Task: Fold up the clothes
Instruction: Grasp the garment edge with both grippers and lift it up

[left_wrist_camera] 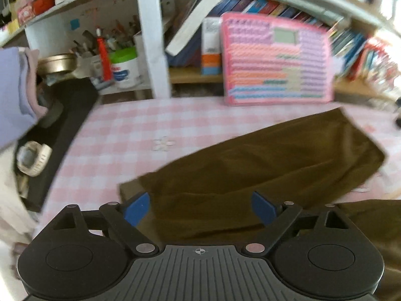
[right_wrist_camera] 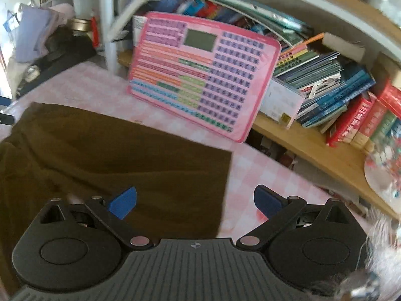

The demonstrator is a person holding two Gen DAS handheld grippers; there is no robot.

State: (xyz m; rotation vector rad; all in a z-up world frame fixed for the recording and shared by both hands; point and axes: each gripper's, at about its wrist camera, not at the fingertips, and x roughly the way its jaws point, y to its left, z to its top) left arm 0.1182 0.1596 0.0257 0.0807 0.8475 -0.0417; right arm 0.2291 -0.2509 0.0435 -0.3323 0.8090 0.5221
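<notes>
Our fingers stand wide apart on both sides, with nothing pinched between them; on the left gripper [left_wrist_camera: 200,208] the blue pads [left_wrist_camera: 136,208] hang over the near part of the dark olive-brown garment [left_wrist_camera: 263,160], and we cannot tell whether they touch the cloth; that garment lies partly doubled on the pink checked tablecloth [left_wrist_camera: 130,135], one straight edge running back toward the shelf; further left sit a black tray [left_wrist_camera: 67,125] with a pale wristwatch [left_wrist_camera: 32,158], and behind them a cup of pens [left_wrist_camera: 100,50]; moving right, a pink keyboard-style learning toy [right_wrist_camera: 200,75] leans against the shelf of books [right_wrist_camera: 325,80]; our right gripper [right_wrist_camera: 195,203] straddles the garment's right-hand edge, its left pad [right_wrist_camera: 122,202] over cloth and its right pad over bare tablecloth; we judge the fold unfinished; the risk is closing on one layer only, which would drag the top ply and skew the fold; a grip that also catches the tablecloth would pull it askew; a wide swing could knock the leaning toy.
</notes>
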